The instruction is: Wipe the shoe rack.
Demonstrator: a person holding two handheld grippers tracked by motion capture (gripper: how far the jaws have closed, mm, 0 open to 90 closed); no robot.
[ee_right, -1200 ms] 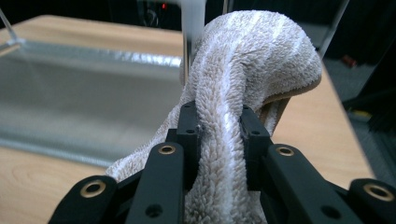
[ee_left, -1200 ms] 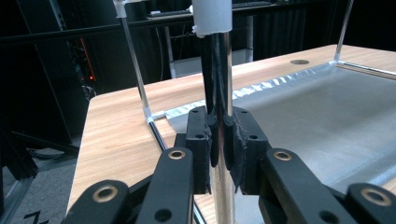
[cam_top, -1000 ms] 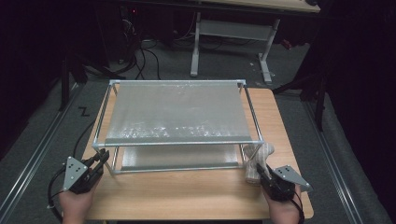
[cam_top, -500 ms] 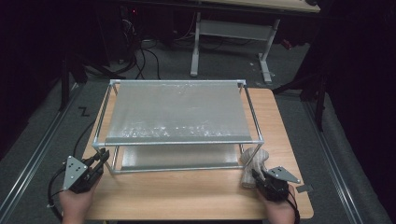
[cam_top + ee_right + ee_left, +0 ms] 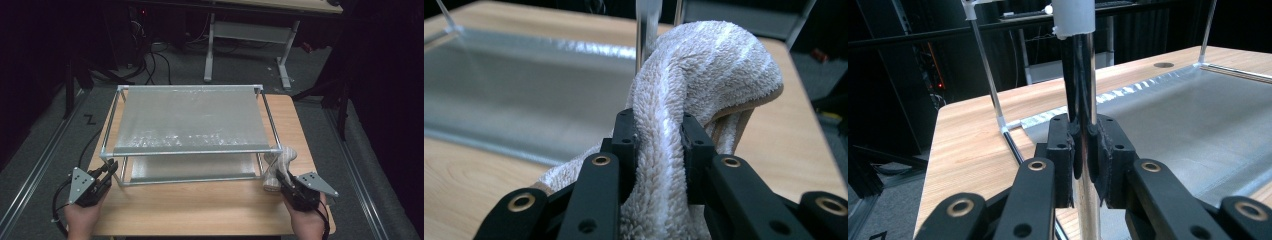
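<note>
Your left hand-held gripper (image 5: 109, 169) is clamped on the front-left upright post (image 5: 1084, 100) of the metal rack (image 5: 190, 150), near the bench's (image 5: 200, 210) front-left corner. Your right hand-held gripper (image 5: 658, 150) is closed on a bunched white towel (image 5: 694, 75), which lies on the bench just beside the rack's front-right post, toward the front-right corner. The rack's two mesh shelves (image 5: 190, 117) hold nothing.

Wooden table (image 5: 210, 210), metal rack (image 5: 190, 150), towel (image 5: 278, 165) on it
</note>
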